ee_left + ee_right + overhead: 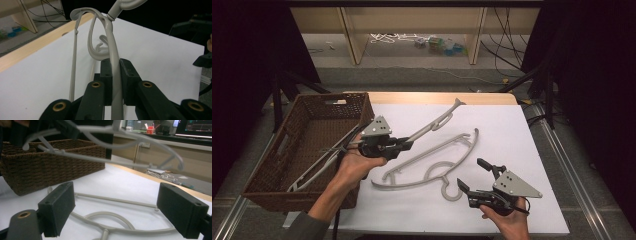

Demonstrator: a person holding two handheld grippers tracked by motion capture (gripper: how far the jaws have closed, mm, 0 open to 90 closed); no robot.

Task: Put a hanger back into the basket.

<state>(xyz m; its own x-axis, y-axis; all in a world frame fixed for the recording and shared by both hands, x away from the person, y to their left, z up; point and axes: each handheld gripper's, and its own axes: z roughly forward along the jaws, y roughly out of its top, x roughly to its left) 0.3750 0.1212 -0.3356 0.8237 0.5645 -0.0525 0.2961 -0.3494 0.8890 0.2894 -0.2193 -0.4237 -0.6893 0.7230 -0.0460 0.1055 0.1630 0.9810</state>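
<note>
Two grey plastic hangers are out on the white table top, one woven brown basket [307,145] sits at the table's left edge, and there are two grippers, one in each hand.

The left gripper [404,144] is clamped tight on the raised hanger [432,125]: in the left gripper view its two black pads press on either side of the hanger's curved grey arm [115,75], with no gap showing between pad and plastic. The hanger's shoulder runs up and away beyond the jaw tips, its hook at the far end, while its other end trails back past the hand and over the basket (in the high view it reaches across the basket's near corner). It is lifted clear of the table.

The right gripper [472,176] has its jaws spread wide and grips nothing. The flat hanger [432,167] lies on the white surface just ahead of and below these jaws; in the right gripper view its hook neck and crossbar [112,220] show between the two open pads, apart from both.
</note>
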